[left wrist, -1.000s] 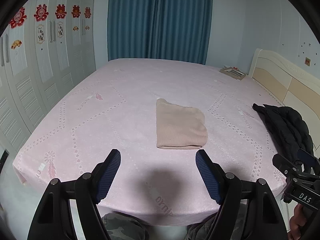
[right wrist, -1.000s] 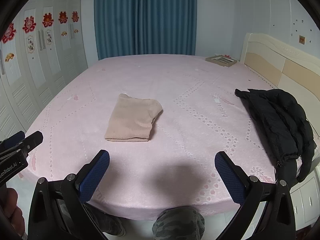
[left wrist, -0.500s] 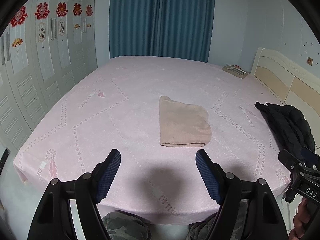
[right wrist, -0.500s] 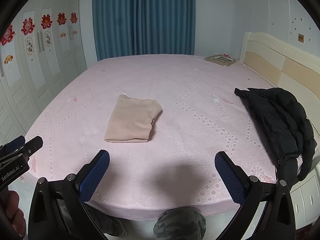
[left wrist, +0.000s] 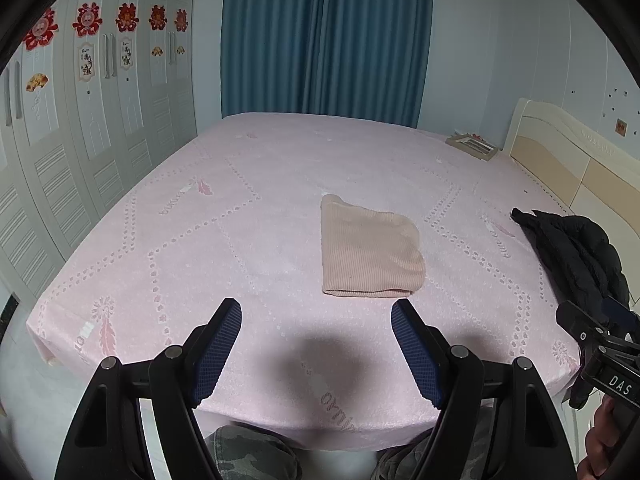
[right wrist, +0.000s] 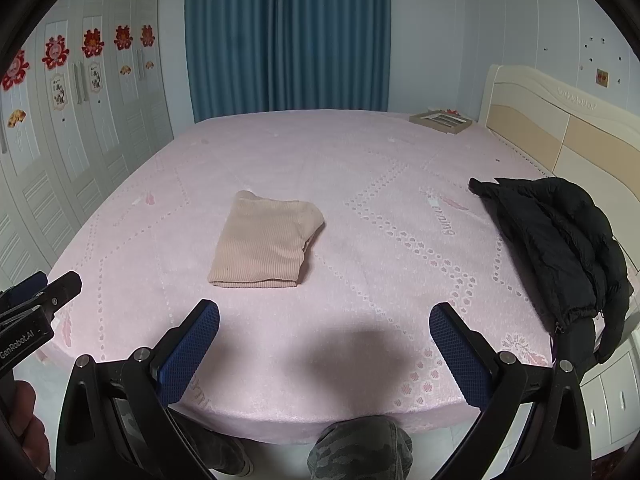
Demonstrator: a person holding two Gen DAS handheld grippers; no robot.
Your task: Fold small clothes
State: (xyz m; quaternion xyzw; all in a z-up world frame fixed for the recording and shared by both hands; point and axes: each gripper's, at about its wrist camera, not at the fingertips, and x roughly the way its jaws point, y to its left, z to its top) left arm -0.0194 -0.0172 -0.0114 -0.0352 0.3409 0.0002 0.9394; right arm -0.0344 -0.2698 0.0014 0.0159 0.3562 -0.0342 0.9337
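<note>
a beige ribbed garment is shown lying folded into a compact, roughly square packet on the pink bed, near the middle of the mattress and somewhat toward the near edge. it is judged to be light, soft and limp: the knit is expected to sag and slide open if lifted by one layer, and no breakage is to be feared. the stacked layers are seen most clearly along the near edge and at the right side in the right wrist view, where a rounded fold is presented. a hold is best taken at a corner or edge with all layers pinched together, or at two corners at once, so that the folds are kept.

the left tool is held released, its blue-padded fingers spread wide with nothing between them; the garment lies beyond its fingertips, slightly to the right of its midline and apart from it. the right tool is likewise spread and empty, with the garment lying beyond and to the left of its midline, nearer to its left finger. neither tool touches cloth or bed.

a black jacket is seen at the right edge of the bed, well apart from the garment, and a flat box rests at the far right corner beside the headboard.
</note>
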